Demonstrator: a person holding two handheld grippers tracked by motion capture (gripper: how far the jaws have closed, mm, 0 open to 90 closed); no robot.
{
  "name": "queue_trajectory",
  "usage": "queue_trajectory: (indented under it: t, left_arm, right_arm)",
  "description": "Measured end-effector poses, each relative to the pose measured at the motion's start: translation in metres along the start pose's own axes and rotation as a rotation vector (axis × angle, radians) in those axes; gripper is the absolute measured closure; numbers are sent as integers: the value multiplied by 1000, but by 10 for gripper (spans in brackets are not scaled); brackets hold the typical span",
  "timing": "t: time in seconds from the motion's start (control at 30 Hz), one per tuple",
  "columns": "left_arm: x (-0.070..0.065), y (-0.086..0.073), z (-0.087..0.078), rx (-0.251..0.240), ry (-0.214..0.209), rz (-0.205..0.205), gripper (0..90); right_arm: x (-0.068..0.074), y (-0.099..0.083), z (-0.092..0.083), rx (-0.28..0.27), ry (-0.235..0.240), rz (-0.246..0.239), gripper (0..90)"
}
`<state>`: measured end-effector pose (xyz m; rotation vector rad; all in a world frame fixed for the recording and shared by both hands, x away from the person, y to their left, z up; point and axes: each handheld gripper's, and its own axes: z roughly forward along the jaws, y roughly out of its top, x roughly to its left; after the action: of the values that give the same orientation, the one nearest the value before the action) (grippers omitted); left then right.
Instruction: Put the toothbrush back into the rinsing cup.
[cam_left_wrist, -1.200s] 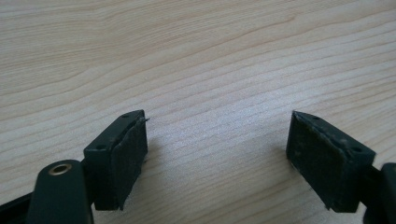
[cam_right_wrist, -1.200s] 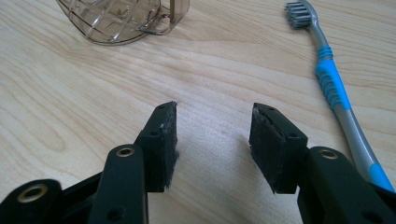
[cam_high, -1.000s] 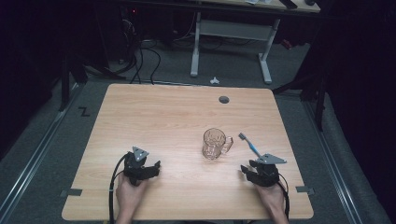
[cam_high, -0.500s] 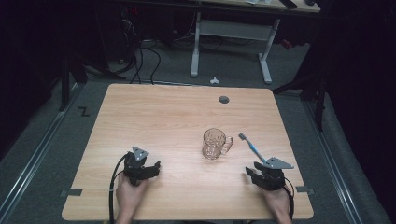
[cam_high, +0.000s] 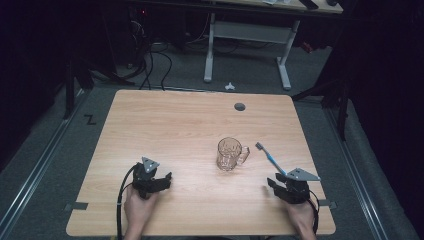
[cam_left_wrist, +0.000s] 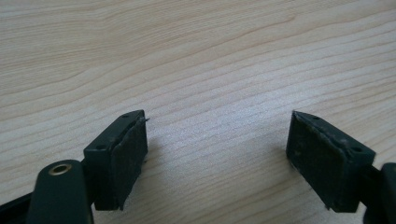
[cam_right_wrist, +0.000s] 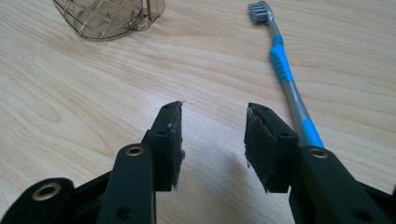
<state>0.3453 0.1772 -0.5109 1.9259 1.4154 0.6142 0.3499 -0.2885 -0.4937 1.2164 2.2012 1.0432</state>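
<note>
A clear ribbed glass mug (cam_high: 230, 153) stands right of the table's middle, and its lower part sits at the top left of the right gripper view (cam_right_wrist: 109, 16). A blue and grey toothbrush (cam_high: 270, 159) lies flat to the right of the mug, bristles away from me. My right gripper (cam_high: 274, 184) rests near the front right edge, just below the brush handle. Its jaws (cam_right_wrist: 214, 121) have just been closing but remain open with only bare wood between them; the toothbrush (cam_right_wrist: 282, 70) runs along outside the right jaw. My left gripper (cam_high: 162, 179) sits at the front left, open wide (cam_left_wrist: 217, 135) over bare wood.
The wooden table (cam_high: 165, 125) has a dark round grommet (cam_high: 240, 106) near its far edge. Beyond the far edge are a white desk frame (cam_high: 210, 50) and cables on the floor (cam_high: 150, 55). Both hands lie close to the near edge.
The right gripper has shifted slightly to the right and toward the near edge. The left gripper, the mug and the toothbrush have stayed put.
</note>
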Motion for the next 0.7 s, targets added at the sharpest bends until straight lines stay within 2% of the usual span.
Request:
queue_trajectory:
  t: [0.27,0.47,0.7]
  left_arm:
    - [0,0,0,0,0,-1,211]
    - [0,0,0,0,0,-1,211]
    - [0,0,0,0,0,-1,211]
  right_arm:
    - [-6,7,-1,1,-13,-7,576]
    - [-19,12,-1,-8,8,42,585]
    - [-29,17,1,9,-3,53,587]
